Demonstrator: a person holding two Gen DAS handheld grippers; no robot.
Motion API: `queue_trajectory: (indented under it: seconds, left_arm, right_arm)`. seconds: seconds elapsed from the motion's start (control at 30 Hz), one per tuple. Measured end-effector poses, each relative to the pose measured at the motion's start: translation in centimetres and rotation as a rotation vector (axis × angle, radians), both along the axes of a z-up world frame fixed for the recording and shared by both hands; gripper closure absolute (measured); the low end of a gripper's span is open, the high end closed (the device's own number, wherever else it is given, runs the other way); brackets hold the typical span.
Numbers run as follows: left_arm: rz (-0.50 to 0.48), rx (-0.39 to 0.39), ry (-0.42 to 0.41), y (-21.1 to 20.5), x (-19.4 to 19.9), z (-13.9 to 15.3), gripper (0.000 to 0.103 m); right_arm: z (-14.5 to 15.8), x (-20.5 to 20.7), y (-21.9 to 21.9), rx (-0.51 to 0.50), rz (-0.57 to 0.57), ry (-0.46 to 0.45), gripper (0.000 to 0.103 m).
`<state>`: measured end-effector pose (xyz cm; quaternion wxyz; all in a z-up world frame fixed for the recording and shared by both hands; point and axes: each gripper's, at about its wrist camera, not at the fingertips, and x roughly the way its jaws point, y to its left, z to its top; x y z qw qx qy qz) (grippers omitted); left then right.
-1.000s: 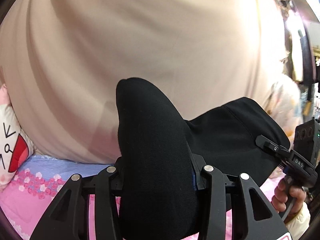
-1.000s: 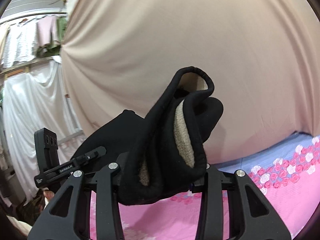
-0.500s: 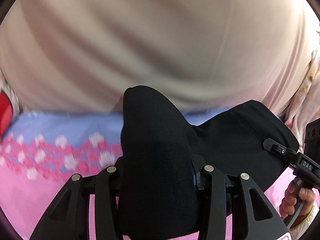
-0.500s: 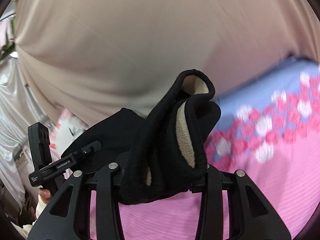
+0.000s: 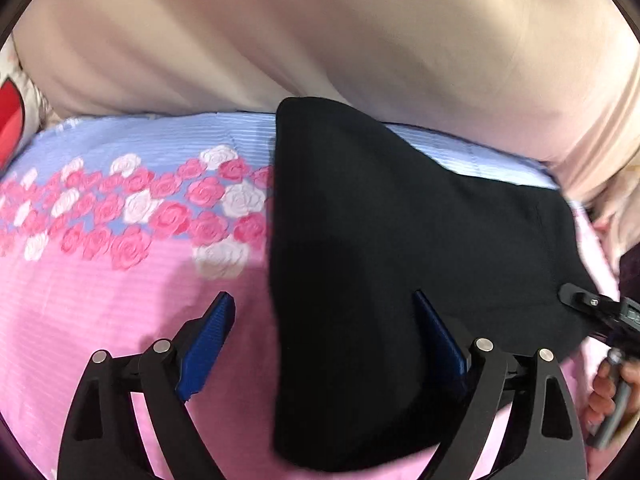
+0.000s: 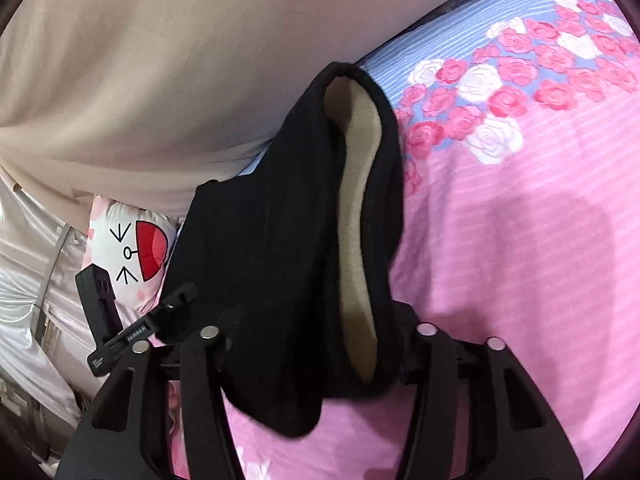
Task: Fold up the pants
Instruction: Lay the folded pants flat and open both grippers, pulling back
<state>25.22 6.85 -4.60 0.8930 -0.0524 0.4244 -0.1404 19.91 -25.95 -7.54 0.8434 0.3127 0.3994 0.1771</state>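
The black fleece-lined pants [image 5: 380, 280] lie on the pink rose-print bed [image 5: 100, 300], folded edge running away from me. My left claw [image 5: 324, 320] has just been opening; its blue pads stand clear of the cloth between them. My right claw [image 6: 316, 344] has been opening too, though fabric still fills it, so I can't tell whether it grips.

The pants [image 5: 380, 248] are black, with a beige fleecy lining [image 6: 356, 216] showing in the right wrist view; the bedsheet [image 5: 100, 300] is pink with faint stripes, turning pale blue at the far side, crossed by pink and white roses; the curtain [image 5: 320, 28] behind is plain beige
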Motion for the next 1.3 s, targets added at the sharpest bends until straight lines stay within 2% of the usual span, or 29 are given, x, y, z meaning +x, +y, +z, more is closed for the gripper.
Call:
queue_trajectory:
  seconds: [0.07,0.1,0.13,0.17,0.2,0.23,0.3,0.33,0.37,0.4,0.43,0.47,0.5,0.57,0.63,0.67,0.7,0.73,0.77,0.8,0.87,0.93,1.0,1.03,1.1,1.17,1.23,1.27,1.3]
  left_arm:
    - [0.017,0.020,-0.006,2.6,-2.0,1.0,0.015]
    - [0.046,0.063,-0.014,3.5,-3.1,1.7,0.015]
    - [0.108,0.143,-0.029,4.7,-4.2,2.5,0.017]
    - [0.154,0.203,-0.049,5.6,-5.0,3.3,0.021]
    - [0.192,0.270,-0.079,6.3,-6.0,4.7,0.021]
    - [0.194,0.288,-0.102,6.6,-6.6,6.2,0.021]
    - [0.168,0.232,-0.157,5.6,-6.9,10.1,0.021]
    - [0.151,0.195,-0.190,4.3,-6.6,11.8,0.018]
    - [0.113,0.166,-0.213,2.3,-5.8,12.9,0.014]
    - [0.088,0.170,-0.218,0.5,-4.8,13.3,0.013]
    - [0.076,0.196,-0.214,-1.4,-3.5,13.2,0.012]
    - [0.071,0.239,-0.198,-3.3,-1.9,12.5,0.012]
    - [0.082,0.329,-0.161,-5.7,0.8,10.5,0.012]
    - [0.078,0.384,-0.096,-7.3,3.8,7.6,0.015]
    - [0.118,0.425,-0.004,-7.6,7.1,3.9,0.026]
    - [0.138,0.422,0.032,-7.1,8.4,2.6,0.022]
    - [0.147,0.400,0.049,-6.8,9.2,1.9,0.019]
    - [0.157,0.354,0.071,-6.2,9.8,1.2,0.015]
    - [0.189,0.303,0.082,-5.4,10.4,0.7,0.008]
    - [0.212,0.298,0.077,-5.2,10.7,0.5,0.005]
    - [0.236,0.304,0.068,-5.3,11.1,0.2,0.005]
    - [0.238,0.326,0.048,-5.8,10.7,0.6,0.005]
    - [0.215,0.322,0.005,-5.3,8.8,2.5,0.008]
    - [0.212,0.308,-0.019,-4.9,7.5,3.8,0.009]
    - [0.209,0.287,-0.074,-3.7,4.7,5.9,0.009]
    - [0.229,0.302,-0.118,-2.9,1.9,7.1,0.008]
    - [0.231,0.316,-0.096,-2.5,0.6,6.5,0.008]
    - [0.225,0.331,-0.077,-2.5,0.0,5.5,0.008]
    - [0.228,0.359,-0.076,-2.4,-0.3,4.6,0.008]
  right_arm:
    - [0.7,-2.6,-2.7,-0.006,-0.078,0.008,0.030]
    - [1.1,-4.0,-4.0,-0.030,-0.135,0.011,0.025]
    - [2.1,-6.2,-6.1,-0.101,-0.263,0.014,0.022]
    - [3.2,-7.7,-7.4,-0.142,-0.337,-0.008,0.026]
    - [5.2,-9.1,-7.9,-0.165,-0.344,-0.075,0.032]
    - [6.6,-9.6,-7.5,-0.171,-0.316,-0.118,0.045]
    - [10.5,-9.3,-4.4,-0.236,-0.228,-0.226,0.055]
    - [11.9,-8.4,-1.7,-0.291,-0.151,-0.265,0.064]
    - [12.7,-6.9,1.2,-0.337,-0.062,-0.285,0.074]
    - [12.7,-5.3,3.4,-0.369,-0.006,-0.280,0.080]
    - [11.8,-2.9,6.2,-0.434,0.059,-0.250,0.088]
    - [10.8,-1.1,7.8,-0.496,0.075,-0.226,0.093]
    - [10.1,0.4,8.7,-0.532,0.075,-0.208,0.094]
    - [8.0,3.6,8.9,-0.555,0.072,-0.142,0.094]
    - [6.6,6.0,7.8,-0.598,0.016,-0.097,0.097]
    - [5.4,7.4,6.4,-0.610,-0.003,-0.058,0.103]
    - [4.5,8.3,5.2,-0.580,-0.010,-0.046,0.103]
    - [4.0,9.0,3.7,-0.494,-0.012,-0.051,0.103]
    - [3.9,9.6,2.9,-0.456,-0.019,-0.048,0.103]
    - [3.9,10.2,2.6,-0.452,-0.034,-0.046,0.103]
    - [3.8,11.0,2.6,-0.546,-0.096,-0.027,0.103]
    - [4.7,10.5,2.8,-0.511,-0.107,-0.026,0.103]
    - [8.1,6.9,3.0,-0.451,-0.139,-0.132,0.102]
    - [10.1,4.1,3.7,-0.475,-0.128,-0.206,0.102]
    - [11.6,0.3,5.4,-0.521,-0.063,-0.257,0.101]
    - [11.4,-2.4,7.6,-0.565,0.034,-0.258,0.101]
    - [9.6,-3.9,9.9,-0.595,0.129,-0.229,0.101]
    - [8.2,-4.5,10.8,-0.647,0.166,-0.199,0.103]
    - [6.9,-4.4,11.3,-0.728,0.154,-0.169,0.103]
